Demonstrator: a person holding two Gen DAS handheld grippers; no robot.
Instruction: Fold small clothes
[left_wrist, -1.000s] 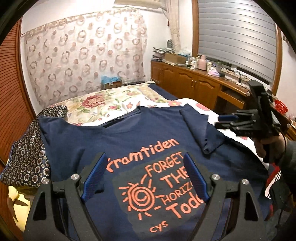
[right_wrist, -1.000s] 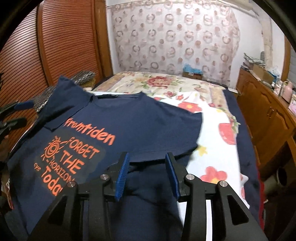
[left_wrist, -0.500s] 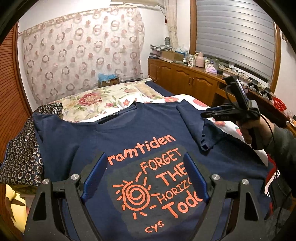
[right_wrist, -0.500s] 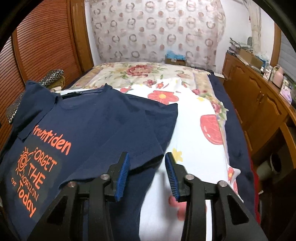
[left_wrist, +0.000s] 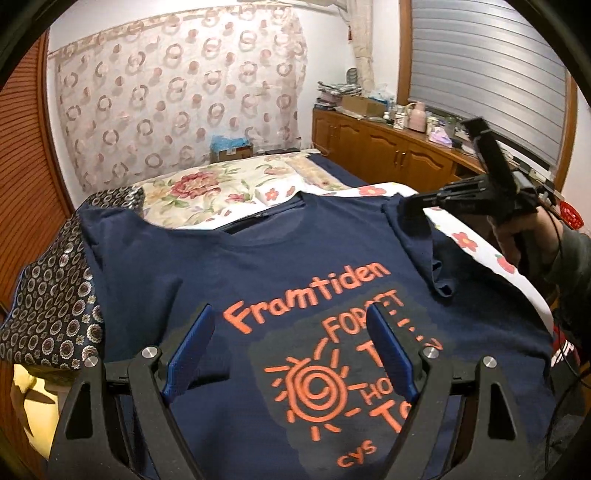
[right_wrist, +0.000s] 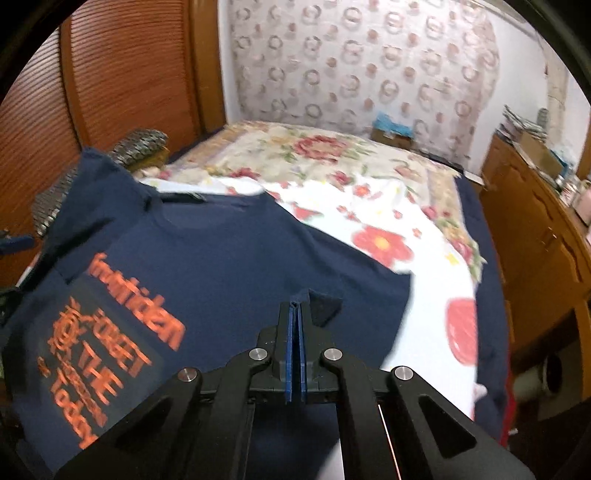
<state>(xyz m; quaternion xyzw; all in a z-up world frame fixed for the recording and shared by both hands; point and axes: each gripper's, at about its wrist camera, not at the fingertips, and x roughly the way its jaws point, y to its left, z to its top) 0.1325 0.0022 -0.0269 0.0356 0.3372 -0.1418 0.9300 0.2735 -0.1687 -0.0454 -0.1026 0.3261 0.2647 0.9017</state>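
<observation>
A navy T-shirt with orange print lies face up on the bed, also spread below in the right wrist view. My left gripper hovers open over the print, with nothing pinched between its blue pads. My right gripper has its pads pressed together on a bit of the shirt's sleeve edge, and a small peak of fabric stands up beside the tips. In the left wrist view the right gripper holds that sleeve up and inward over the shirt's right shoulder.
A flowered bedsheet lies bare to the right of the shirt. A dark patterned cloth sits at the shirt's left, by the wooden sliding door. A wooden cabinet with clutter runs along the right. A curtain hangs behind the bed.
The right gripper's jaws have shut on the sleeve edge and it has carried the sleeve up and inward over the shirt. The left gripper has edged slightly forward over the print, still open.
</observation>
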